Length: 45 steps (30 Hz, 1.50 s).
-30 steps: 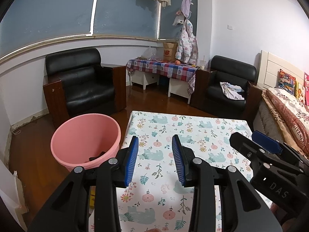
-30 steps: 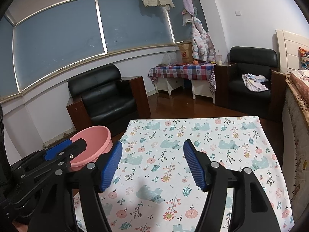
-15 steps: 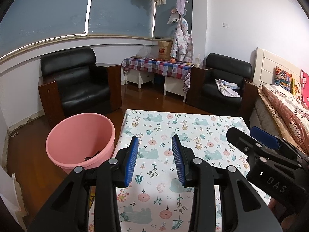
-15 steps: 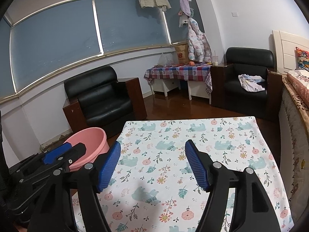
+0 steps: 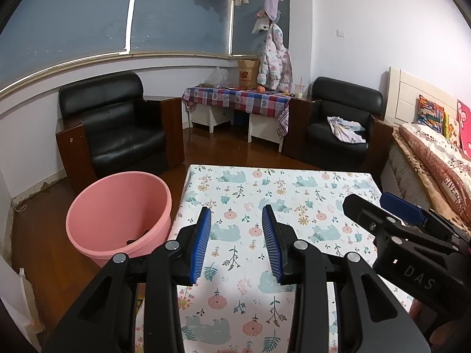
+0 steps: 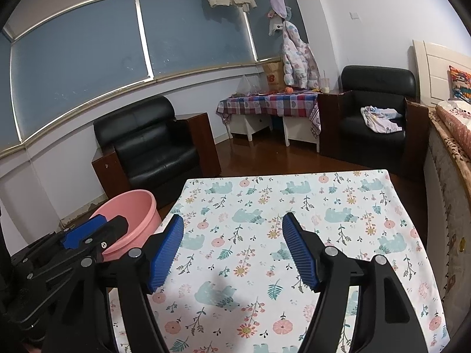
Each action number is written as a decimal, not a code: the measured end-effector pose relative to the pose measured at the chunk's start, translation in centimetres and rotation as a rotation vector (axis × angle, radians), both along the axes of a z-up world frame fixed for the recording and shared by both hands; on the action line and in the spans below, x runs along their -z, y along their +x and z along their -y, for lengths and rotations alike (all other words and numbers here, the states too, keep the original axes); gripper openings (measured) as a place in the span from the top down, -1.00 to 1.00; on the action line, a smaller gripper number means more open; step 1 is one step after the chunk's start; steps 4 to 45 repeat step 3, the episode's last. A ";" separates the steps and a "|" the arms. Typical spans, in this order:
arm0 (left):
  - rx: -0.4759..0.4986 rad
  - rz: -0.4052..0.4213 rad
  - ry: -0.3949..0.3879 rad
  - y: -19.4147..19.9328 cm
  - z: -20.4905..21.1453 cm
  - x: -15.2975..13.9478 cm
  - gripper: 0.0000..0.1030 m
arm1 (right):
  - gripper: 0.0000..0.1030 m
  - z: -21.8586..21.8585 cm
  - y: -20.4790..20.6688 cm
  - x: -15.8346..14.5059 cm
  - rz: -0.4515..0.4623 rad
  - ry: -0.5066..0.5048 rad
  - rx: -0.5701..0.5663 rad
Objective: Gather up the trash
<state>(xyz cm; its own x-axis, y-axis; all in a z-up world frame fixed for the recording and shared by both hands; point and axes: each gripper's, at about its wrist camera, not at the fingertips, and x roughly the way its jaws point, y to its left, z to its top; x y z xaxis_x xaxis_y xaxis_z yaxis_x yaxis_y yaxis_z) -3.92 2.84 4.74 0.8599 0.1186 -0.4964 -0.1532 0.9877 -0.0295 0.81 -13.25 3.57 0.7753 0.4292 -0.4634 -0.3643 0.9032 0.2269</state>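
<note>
A pink bucket [image 5: 117, 214] stands on the floor left of the table, with a dark scrap of trash [image 5: 138, 235] at its bottom; it also shows in the right wrist view [image 6: 129, 220]. My left gripper [image 5: 237, 223] is open and empty above the table's near left part. My right gripper [image 6: 232, 232] is open and empty above the table's middle; it also shows at the right of the left wrist view [image 5: 382, 214]. The table [image 5: 294, 188] has a floral bear-print cloth with no trash visible on it.
Two black armchairs [image 5: 117, 129] [image 5: 341, 129] stand beyond the table, the right one with a cloth on its seat. A small table with a checked cloth [image 5: 235, 100] is at the back wall. A bed [image 5: 435, 158] lies along the right.
Both grippers have pulled back and tilted up a little, so more of the room and bucket shows. Both stay open and empty.
</note>
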 end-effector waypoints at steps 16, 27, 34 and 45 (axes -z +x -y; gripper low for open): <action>0.015 -0.010 0.003 0.3 0.2 0.2 0.29 | -0.33 0.2 0.3 0.3 -0.008 -0.002 0.007; 0.015 -0.010 0.003 0.3 0.2 0.2 0.29 | -0.33 0.2 0.3 0.3 -0.008 -0.002 0.007; 0.015 -0.010 0.003 0.3 0.2 0.2 0.29 | -0.33 0.2 0.3 0.3 -0.008 -0.002 0.007; 0.015 -0.010 0.003 0.3 0.2 0.2 0.29 | -0.33 0.2 0.3 0.3 -0.008 -0.002 0.007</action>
